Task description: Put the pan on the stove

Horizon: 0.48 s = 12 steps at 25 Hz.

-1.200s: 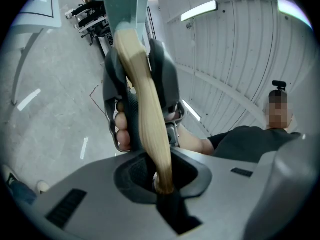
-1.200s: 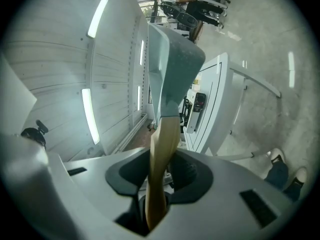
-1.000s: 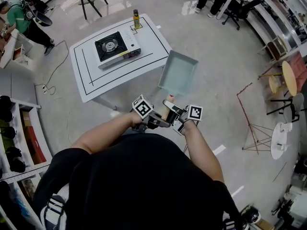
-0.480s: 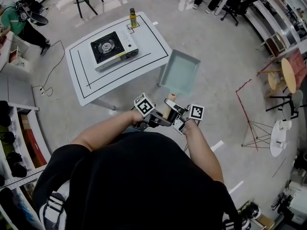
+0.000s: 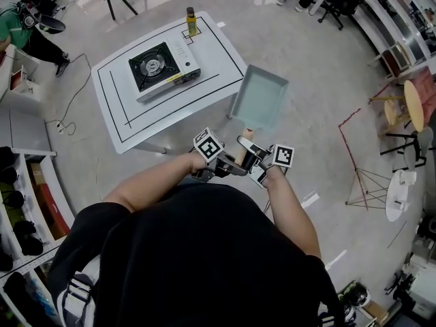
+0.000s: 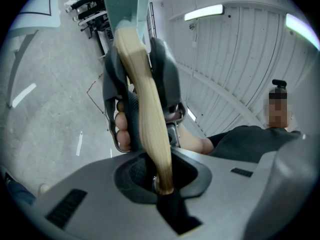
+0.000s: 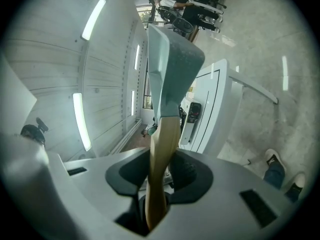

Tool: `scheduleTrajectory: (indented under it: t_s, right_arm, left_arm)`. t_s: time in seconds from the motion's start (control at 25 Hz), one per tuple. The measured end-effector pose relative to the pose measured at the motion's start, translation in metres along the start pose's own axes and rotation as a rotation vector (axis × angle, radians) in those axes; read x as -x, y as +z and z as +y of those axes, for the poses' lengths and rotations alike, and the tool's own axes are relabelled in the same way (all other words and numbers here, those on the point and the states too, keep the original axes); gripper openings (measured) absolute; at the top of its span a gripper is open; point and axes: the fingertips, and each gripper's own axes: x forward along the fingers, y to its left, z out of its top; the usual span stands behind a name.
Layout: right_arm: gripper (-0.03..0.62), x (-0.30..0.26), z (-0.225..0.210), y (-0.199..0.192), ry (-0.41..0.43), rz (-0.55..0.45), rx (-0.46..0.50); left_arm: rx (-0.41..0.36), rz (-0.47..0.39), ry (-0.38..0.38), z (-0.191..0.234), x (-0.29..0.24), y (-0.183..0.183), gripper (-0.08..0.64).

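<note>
Head view: left hand-held gripper [image 5: 231,165], right hand-held gripper [image 5: 249,158] both clenched on pan [image 5: 259,101] (wooden handle [image 5: 242,146]), off stove [image 5: 158,65].

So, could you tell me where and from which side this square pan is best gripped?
By its wooden handle, coming from its free end: it juts straight out from the pan and is slim enough for jaws, while the body is broad and shallow. The left gripper and right gripper hold it there.

The pan [image 6: 127,4] runs off the left gripper view's top edge; print on the bottle [image 5: 191,20] seems unreadably small.
</note>
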Motion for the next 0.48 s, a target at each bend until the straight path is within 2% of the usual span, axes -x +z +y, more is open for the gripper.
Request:
scheduleTrajectory:
  t_s: [0.48]
  right_arm:
    - [0.110, -0.061, -0.009, 0.031, 0.019, 0.042, -0.015]
  left_arm:
    - [0.000, -0.030, 0.028, 0.019, 0.058, 0.031, 0.052]
